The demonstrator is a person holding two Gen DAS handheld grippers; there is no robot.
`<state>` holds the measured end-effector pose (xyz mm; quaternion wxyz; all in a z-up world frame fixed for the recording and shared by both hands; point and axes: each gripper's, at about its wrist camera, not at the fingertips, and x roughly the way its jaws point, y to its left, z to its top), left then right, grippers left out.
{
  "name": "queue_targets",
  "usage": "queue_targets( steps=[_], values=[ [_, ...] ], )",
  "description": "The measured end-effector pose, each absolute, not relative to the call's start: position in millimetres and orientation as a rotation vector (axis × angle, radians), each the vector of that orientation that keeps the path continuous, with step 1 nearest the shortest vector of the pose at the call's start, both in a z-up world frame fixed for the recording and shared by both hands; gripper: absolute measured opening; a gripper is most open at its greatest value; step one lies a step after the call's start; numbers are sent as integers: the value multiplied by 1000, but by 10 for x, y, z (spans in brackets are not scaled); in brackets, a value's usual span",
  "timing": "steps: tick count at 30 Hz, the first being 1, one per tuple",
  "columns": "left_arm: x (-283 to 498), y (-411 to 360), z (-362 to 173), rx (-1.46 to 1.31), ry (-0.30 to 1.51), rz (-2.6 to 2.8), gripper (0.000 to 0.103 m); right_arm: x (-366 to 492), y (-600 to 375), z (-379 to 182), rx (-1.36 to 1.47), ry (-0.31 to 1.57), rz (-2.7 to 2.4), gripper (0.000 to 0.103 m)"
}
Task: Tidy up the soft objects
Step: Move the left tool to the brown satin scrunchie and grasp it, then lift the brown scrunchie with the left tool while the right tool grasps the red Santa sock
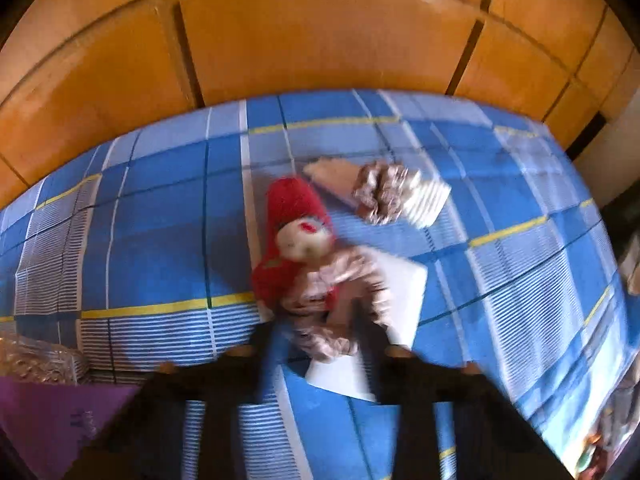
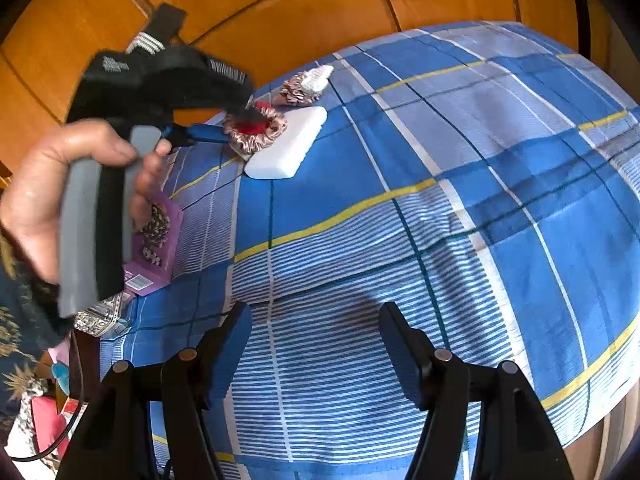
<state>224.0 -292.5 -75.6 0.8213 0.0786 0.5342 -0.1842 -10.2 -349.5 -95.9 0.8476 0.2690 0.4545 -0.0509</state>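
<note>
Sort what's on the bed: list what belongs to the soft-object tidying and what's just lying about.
Job:
red doll
pink scrunchie around the doll
second scrunchie
white foam pad
ribbed white pad
left gripper

Lying about:
purple packet
checked bedsheet
wooden wardrobe

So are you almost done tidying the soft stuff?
Not yet. One scrunchie already sits on the ribbed white block. The left tongs straddle the red doll and pink scrunchie on the white pad; their grip is unclear. The right tongs hang open, empty, over the bedsheet. That bundle still needs sorting.
</note>
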Motion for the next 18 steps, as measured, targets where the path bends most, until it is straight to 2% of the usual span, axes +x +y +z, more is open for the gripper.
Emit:
queue_targets(
  steps=[3, 8, 18],
  values=[
    [2105, -2832, -736, 158, 1095, -446, 8, -105, -3523, -951, 573, 949, -114, 67],
    [1677, -2612, -530, 120, 1042, -584, 8, -131, -3585, -935, 579, 938, -144, 67],
    [532, -2207, -685, 368, 977, -713, 8, -192, -3718, -828, 520, 932, -241, 67]
  ],
)
